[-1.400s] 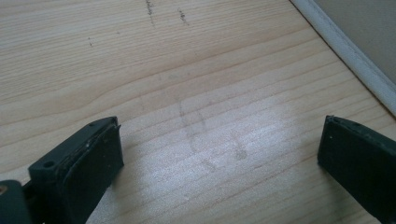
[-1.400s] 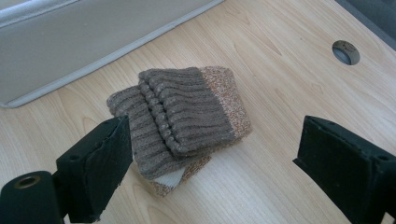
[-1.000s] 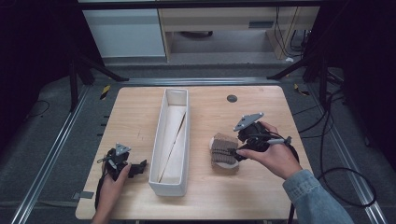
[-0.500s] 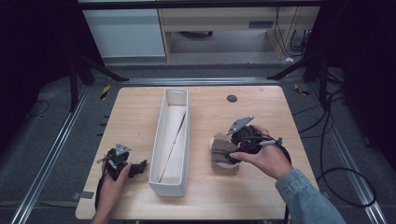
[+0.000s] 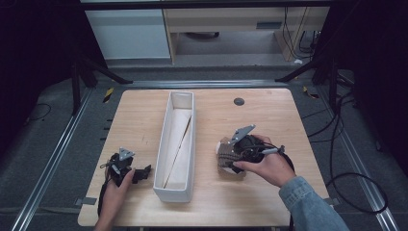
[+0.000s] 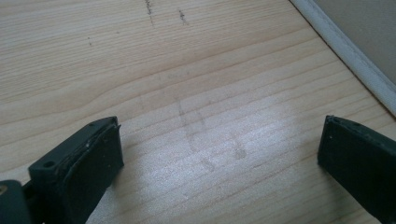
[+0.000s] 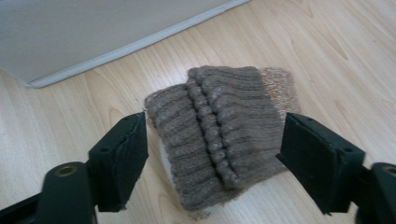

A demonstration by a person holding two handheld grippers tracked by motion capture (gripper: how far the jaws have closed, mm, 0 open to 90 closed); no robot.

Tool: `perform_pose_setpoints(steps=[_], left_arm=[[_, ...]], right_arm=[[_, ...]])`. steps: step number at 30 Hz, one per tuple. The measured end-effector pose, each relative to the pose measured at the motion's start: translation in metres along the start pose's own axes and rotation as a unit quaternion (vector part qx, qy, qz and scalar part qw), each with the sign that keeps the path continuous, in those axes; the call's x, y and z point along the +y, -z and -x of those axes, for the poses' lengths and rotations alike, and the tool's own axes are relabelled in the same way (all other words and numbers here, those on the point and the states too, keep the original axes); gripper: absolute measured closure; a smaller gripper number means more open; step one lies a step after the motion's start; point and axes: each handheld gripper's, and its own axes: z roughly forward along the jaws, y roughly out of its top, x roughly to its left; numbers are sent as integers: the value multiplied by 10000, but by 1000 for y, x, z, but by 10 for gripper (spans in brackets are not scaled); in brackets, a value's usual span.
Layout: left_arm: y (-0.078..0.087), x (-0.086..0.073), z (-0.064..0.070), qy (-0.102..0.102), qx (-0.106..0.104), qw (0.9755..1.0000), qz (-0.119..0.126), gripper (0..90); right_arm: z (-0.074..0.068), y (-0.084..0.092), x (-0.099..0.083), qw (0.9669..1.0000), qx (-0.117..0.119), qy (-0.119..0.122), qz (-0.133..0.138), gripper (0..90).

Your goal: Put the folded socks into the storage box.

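Note:
A folded brown knitted piece (image 5: 223,155) lies on the wooden table (image 5: 269,120), just right of a long white box (image 5: 163,144). My right gripper (image 5: 230,157) is at the piece, held by a hand in a denim sleeve. In the right gripper view my right gripper (image 7: 215,140) is open, its jaws on either side of the knitted piece (image 7: 219,121), a small gap showing at the left jaw. My left gripper (image 5: 143,172) rests low at the table's front left, pointing at the box. The left gripper (image 6: 219,140) is open over bare wood, nothing between its jaws.
The white box wall (image 6: 345,42) is close to the left gripper's right and also shows behind the knitted piece as a pale wall (image 7: 93,32). A small black disc (image 5: 239,101) lies at the far middle. Cables (image 5: 346,159) trail on the floor at the right.
My right gripper has moved left and down onto the knitted piece, its jaws now straddling it. The left gripper has stayed put.

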Motion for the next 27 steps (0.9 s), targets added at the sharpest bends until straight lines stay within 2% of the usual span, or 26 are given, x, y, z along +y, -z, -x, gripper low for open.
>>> perform_pose_setpoints(steps=[4,10,15,21,27], left_arm=[[0,0,0,1,1,10000,0,0],[0,0,0,1,1,10000,1,0],[0,0,0,1,1,10000,1,0],[0,0,0,3,2,10000,2,0],[0,0,0,-10,3,10000,-9,0]], right_arm=[[-3,-5,-1,9999,89,125,-35,175],[-7,-11,1,9997,125,223,-58,163],[-10,-28,-1,9991,204,292,-208,150],[-12,-39,-8,9982,140,464,-342,130],[-13,-51,-16,9964,-28,668,-514,135]])
